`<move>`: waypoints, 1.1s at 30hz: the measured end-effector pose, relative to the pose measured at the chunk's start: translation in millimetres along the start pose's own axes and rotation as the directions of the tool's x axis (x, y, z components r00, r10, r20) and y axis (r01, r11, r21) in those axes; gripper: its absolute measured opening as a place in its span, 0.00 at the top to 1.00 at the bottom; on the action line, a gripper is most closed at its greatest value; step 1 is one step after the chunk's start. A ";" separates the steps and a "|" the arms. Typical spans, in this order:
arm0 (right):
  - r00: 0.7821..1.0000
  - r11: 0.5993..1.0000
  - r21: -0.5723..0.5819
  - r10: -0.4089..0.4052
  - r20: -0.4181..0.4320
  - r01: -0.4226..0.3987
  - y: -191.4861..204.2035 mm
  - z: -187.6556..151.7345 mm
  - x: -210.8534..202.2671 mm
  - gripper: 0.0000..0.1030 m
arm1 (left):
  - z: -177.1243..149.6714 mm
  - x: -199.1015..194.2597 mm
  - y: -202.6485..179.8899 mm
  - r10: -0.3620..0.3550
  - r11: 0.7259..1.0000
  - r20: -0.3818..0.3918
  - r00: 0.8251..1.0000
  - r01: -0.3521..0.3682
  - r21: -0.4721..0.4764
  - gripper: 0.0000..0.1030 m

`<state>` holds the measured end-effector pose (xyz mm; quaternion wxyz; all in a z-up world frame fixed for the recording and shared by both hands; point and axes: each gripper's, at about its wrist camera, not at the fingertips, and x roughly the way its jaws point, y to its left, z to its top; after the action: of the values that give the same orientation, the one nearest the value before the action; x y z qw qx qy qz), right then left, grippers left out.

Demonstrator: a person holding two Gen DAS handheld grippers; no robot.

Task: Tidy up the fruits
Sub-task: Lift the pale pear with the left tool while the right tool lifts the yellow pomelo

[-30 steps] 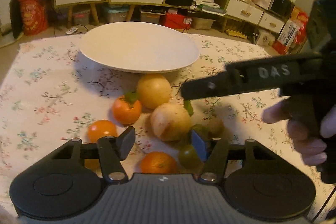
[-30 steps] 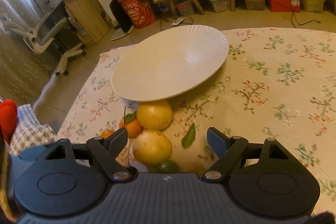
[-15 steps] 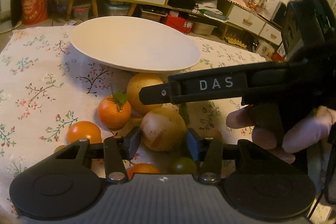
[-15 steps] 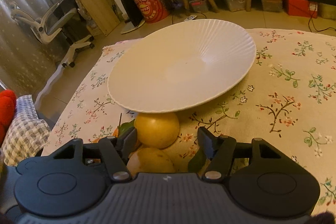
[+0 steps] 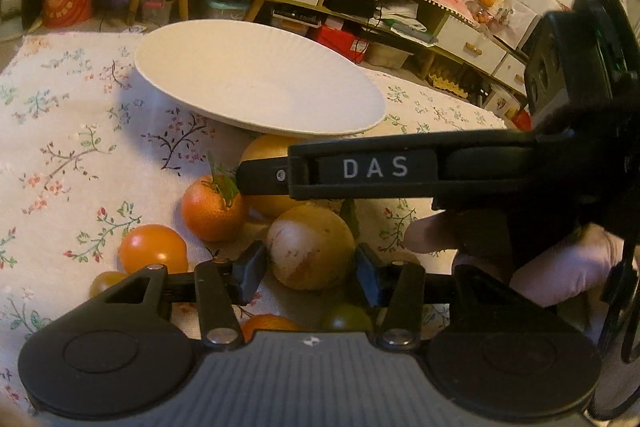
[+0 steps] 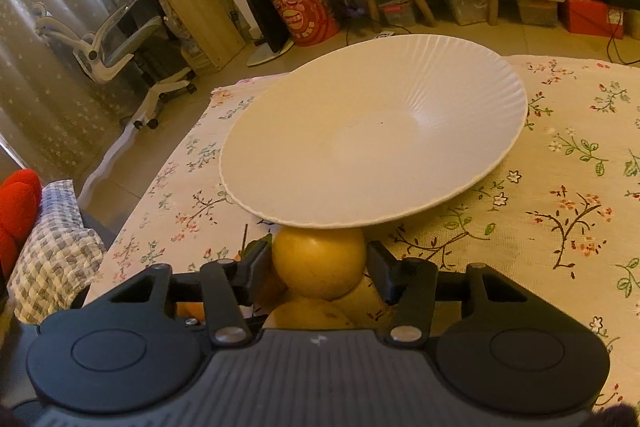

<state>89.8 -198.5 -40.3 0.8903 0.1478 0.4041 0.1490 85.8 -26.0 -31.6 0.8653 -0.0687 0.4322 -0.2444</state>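
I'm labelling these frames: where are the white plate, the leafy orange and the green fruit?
white plate (image 6: 400,195): right wrist view, near rim.
leafy orange (image 5: 210,213): left wrist view, middle of its skin.
green fruit (image 5: 346,319): left wrist view, visible top.

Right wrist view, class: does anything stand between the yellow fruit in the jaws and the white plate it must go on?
Yes: the plate's own near rim. The yellow fruit, between the right gripper's jaws, which have just been closing, sits tucked under that overhang, so a straight lift would probably bump it. Nothing else intervenes.
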 end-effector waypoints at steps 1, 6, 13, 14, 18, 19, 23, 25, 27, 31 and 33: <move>1.000 1.000 0.002 0.003 0.001 -0.003 -0.7 -0.5 -0.2 0.53 | 0.1 -0.6 -0.2 -0.004 1.000 -0.003 1.000 0.004 -0.008 0.67; 1.000 1.000 0.011 0.009 0.003 -0.009 -2.8 -2.0 -3.0 0.54 | -0.6 -1.6 -0.6 -0.003 1.000 -0.002 1.000 0.003 -0.011 0.67; 1.000 1.000 0.006 0.004 -0.007 -0.004 -1.8 -5.1 -7.2 0.55 | -5.7 -5.6 -4.9 -0.008 1.000 -0.011 1.000 0.008 0.028 0.68; 1.000 1.000 0.005 0.003 -0.009 -0.003 -2.0 -6.3 -8.8 0.55 | -7.1 -6.6 -5.7 -0.011 0.999 -0.013 1.000 0.012 0.036 0.68; 1.000 1.000 -0.001 -0.002 -0.014 0.002 -2.7 -10.7 -14.0 0.55 | -11.7 -9.5 -7.7 -0.020 0.997 -0.018 1.000 0.021 0.070 0.68; 1.000 1.000 0.001 -0.005 -0.014 0.005 -2.7 -11.6 -15.0 0.55 | -12.5 -10.3 -8.2 -0.020 0.997 -0.019 1.000 0.021 0.078 0.68; 1.000 1.000 0.004 -0.020 -0.011 0.020 -3.5 -14.9 -20.4 0.55 | -15.3 -12.6 -7.8 -0.011 0.996 -0.017 1.000 0.012 0.093 0.68; 0.999 0.999 0.011 -0.033 -0.006 0.033 -5.8 -15.7 -24.4 0.55 | -14.9 -13.6 -6.7 -0.004 0.996 -0.015 1.000 0.006 0.086 0.68; 0.999 0.999 0.024 -0.047 0.002 0.046 -9.7 -16.9 -29.2 0.55 | -15.3 -15.3 -6.6 0.002 0.997 -0.010 1.000 -0.001 0.080 0.68; 0.998 0.997 0.045 -0.063 0.019 0.062 -15.0 -18.6 -38.7 0.55 | -14.8 -19.2 -8.7 0.003 0.996 0.004 1.000 -0.003 0.088 0.69; 0.997 0.996 0.054 -0.074 0.029 0.072 -16.9 -19.0 -43.5 0.55 | -14.1 -20.7 -10.9 0.002 0.996 0.010 1.000 -0.003 0.093 0.69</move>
<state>50.4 -228.0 -29.4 0.8972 0.1587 0.3991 0.1032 60.4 -24.2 -21.9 0.8700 -0.0291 0.4162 -0.2626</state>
